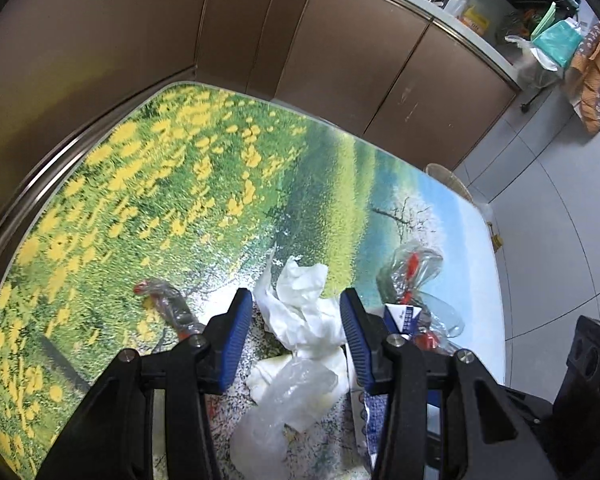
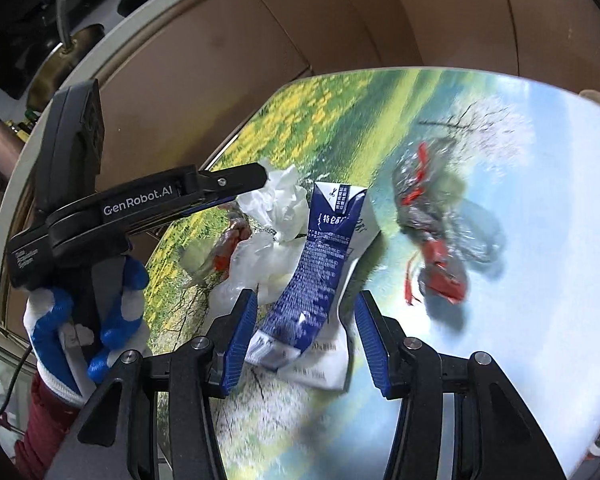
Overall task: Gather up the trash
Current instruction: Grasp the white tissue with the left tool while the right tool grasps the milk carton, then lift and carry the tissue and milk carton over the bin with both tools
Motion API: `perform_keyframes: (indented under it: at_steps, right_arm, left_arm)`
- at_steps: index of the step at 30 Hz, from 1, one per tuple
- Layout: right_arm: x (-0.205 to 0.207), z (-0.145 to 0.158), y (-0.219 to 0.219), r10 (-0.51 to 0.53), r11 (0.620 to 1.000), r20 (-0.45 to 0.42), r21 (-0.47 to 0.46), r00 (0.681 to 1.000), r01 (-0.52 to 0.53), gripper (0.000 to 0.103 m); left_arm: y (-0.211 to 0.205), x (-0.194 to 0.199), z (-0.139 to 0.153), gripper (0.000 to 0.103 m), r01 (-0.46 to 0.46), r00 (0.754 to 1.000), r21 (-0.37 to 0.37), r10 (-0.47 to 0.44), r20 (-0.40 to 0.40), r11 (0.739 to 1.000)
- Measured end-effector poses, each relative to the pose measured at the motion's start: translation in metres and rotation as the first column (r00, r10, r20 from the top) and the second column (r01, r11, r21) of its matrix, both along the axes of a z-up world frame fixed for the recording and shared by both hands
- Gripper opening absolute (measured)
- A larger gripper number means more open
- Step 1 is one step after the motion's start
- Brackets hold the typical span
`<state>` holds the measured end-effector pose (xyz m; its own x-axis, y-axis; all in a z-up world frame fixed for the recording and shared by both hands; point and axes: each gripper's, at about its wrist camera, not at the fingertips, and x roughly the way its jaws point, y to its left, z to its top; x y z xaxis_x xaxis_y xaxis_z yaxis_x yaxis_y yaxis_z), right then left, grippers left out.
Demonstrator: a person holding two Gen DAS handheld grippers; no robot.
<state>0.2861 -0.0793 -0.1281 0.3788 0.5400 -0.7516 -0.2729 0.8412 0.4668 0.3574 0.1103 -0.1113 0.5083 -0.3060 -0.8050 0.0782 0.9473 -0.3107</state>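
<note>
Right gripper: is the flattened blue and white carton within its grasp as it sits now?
Probably yes. The right gripper is open, with the blue and white carton lying between its fingers on the table. Nothing covers the near end; crumpled tissue lies beside it.

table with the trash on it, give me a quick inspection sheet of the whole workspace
Surface: glossy flower-meadow print tabletop.
Job's things: crumpled white tissue; flattened blue-and-white carton; clear wrapper with red bits; small clear red-tipped wrapper.
Clutter: nothing seen beyond the trash.
Grippers: left gripper open, straddling the tissue; right gripper open around the carton.
Cables: thin dark cable beside the gloved hand.
Surroundings: brown cabinets, grey tiled floor.
</note>
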Motion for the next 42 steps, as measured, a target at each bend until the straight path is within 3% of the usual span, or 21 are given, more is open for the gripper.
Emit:
perform_keyframes:
  at_steps: [10,16,20,25,42]
  right_arm:
    - [0.035,-0.023,0.025,0.008,0.999,-0.075,-0.039,0.997,-0.01,0.054]
    - [0.044,-0.033,0.026,0.001,0.999,-0.111,-0.036,0.994,-0.005,0.036]
    - [0.036,-0.031,0.02,-0.001,1.0,-0.108,-0.024,0.994,-0.002,0.031]
    - [0.027,-0.028,0.01,0.0,1.0,-0.096,0.002,0.995,0.0,0.027]
    - [-0.032,-0.012,-0.029,-0.001,0.992,-0.05,0.124,0.999,0.007,0.024]
  left_arm:
    - [0.002,0.009,-0.014,0.043,-0.007,0.999,-0.034,0.006,-0.04,0.999]
    - [0.001,0.016,-0.022,0.041,-0.013,0.998,-0.045,0.01,-0.063,0.999]
    - [0.002,0.018,-0.024,0.019,-0.017,0.997,-0.06,0.012,-0.073,0.998]
    - [0.003,0.018,-0.024,0.008,-0.034,0.997,-0.079,0.028,-0.067,0.996]
    - [0.019,-0.025,0.031,0.004,-0.06,0.996,-0.179,0.07,0.052,0.982]
